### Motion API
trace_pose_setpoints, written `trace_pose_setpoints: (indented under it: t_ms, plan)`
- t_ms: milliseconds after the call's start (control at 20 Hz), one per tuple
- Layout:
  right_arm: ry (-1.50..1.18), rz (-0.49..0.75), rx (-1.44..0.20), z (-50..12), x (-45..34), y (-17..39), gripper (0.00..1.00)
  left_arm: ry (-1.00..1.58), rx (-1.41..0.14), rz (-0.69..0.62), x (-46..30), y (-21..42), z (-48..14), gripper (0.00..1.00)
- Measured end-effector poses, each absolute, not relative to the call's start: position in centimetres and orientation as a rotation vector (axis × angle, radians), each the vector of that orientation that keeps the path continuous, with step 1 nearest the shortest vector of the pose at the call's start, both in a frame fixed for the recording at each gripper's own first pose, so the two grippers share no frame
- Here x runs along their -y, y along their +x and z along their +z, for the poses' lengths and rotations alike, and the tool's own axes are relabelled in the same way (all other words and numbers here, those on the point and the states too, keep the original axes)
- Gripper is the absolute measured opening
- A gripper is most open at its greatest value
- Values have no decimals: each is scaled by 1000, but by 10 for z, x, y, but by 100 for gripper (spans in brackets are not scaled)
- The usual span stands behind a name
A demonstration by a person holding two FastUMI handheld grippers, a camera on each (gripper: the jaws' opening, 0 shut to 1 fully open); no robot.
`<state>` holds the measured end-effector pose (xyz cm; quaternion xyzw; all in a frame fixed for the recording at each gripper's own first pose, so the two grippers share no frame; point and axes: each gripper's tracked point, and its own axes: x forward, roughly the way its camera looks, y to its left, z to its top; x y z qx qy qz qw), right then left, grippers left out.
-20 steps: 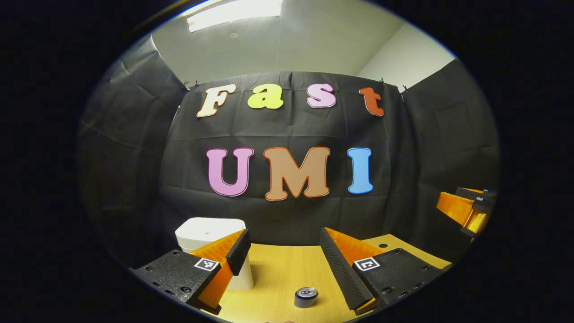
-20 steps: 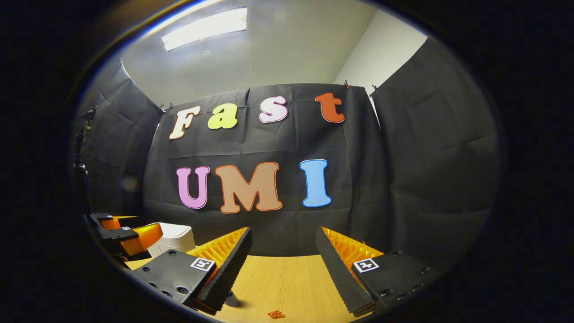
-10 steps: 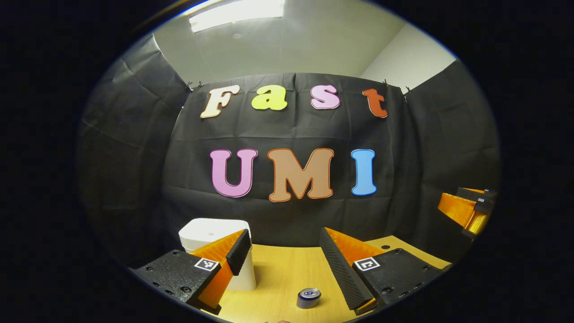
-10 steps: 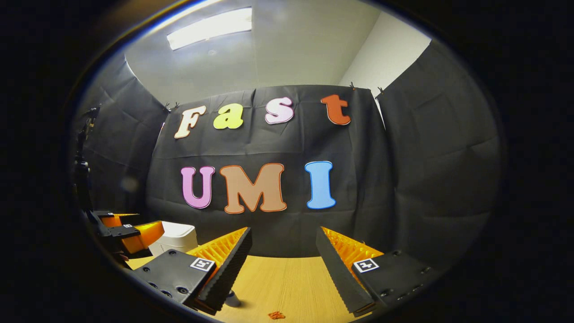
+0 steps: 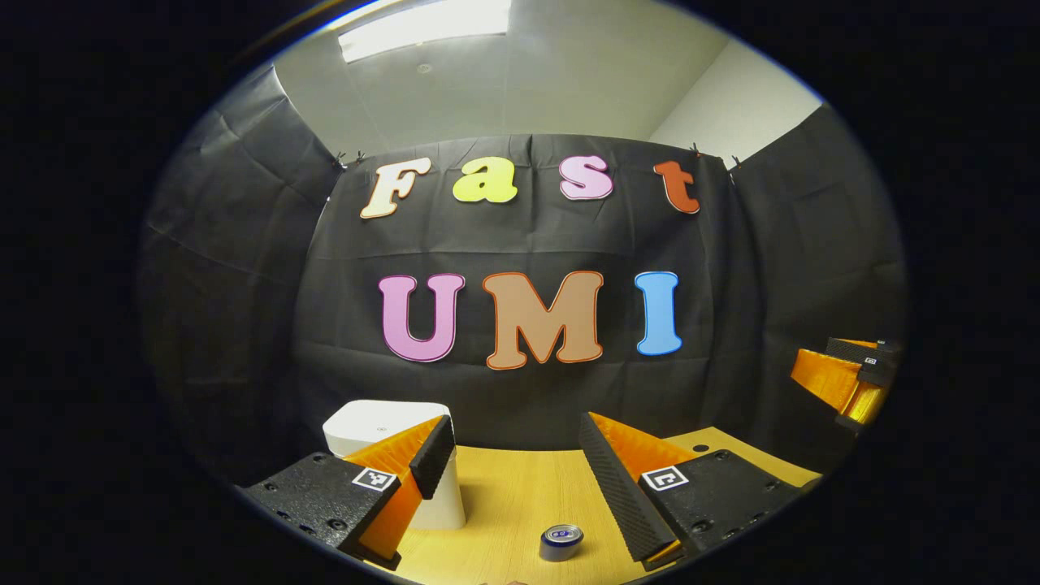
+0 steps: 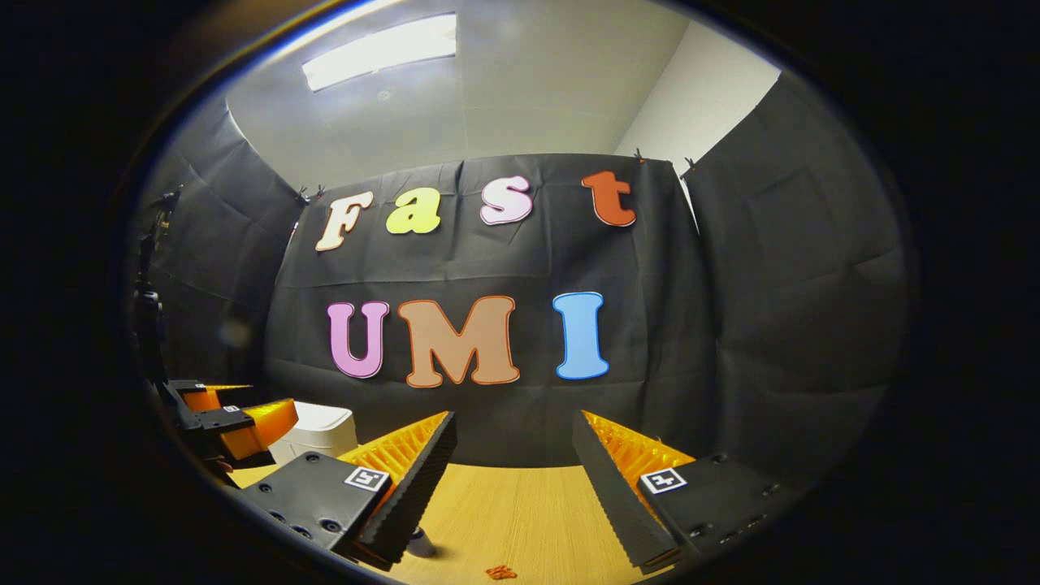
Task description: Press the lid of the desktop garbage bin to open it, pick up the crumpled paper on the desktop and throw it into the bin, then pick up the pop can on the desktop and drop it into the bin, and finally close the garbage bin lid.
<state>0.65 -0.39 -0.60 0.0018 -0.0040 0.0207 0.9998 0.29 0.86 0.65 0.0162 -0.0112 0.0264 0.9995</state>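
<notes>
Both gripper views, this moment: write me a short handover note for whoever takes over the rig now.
Left gripper: open, holding nothing, raised above the table. Right gripper: open, holding nothing, also raised.
Garbage bin: white, lid down, at the back of the table behind the left gripper's own left finger. Pop can: upright on the table between the left gripper's fingers, nearer the camera. A small orange scrap lies on the table at the bottom edge of the right gripper view; I cannot tell whether it is the crumpled paper.
Done: nothing visible.
Left: press lid open, bin paper, bin can, close lid.

Wooden desk (image 5: 512,504), ceiling light (image 6: 379,50) (lit).
</notes>
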Motion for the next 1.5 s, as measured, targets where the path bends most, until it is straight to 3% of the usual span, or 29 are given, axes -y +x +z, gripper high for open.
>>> trace_pose_setpoints:
  t_ms: [550, 750, 1000, 1150, 1250, 1500]
  plan:
    - [1, 40, 7, -8, 2, 11, 96, 23, 8, 67, -16, 7, 0, 92]
    - [-4, 41, 8, -8, 2, 12, 96, 19, -5, 84, -23, 8, -3, 58]
    - [-8, 40, 4, -11, 3, 13, 96, -11, -50, 65, -25, 12, -14, 31]
    - [-13, 39, 4, -10, 2, 13, 96, 8, -47, 80, -35, 14, -10, 9]
    - [-14, 38, 3, -11, 3, 13, 96, 36, -44, 106, -48, 19, -8, 0]
    - [-19, 32, -2, -13, 2, 9, 96, -23, -90, 76, -67, 37, -8, 0]
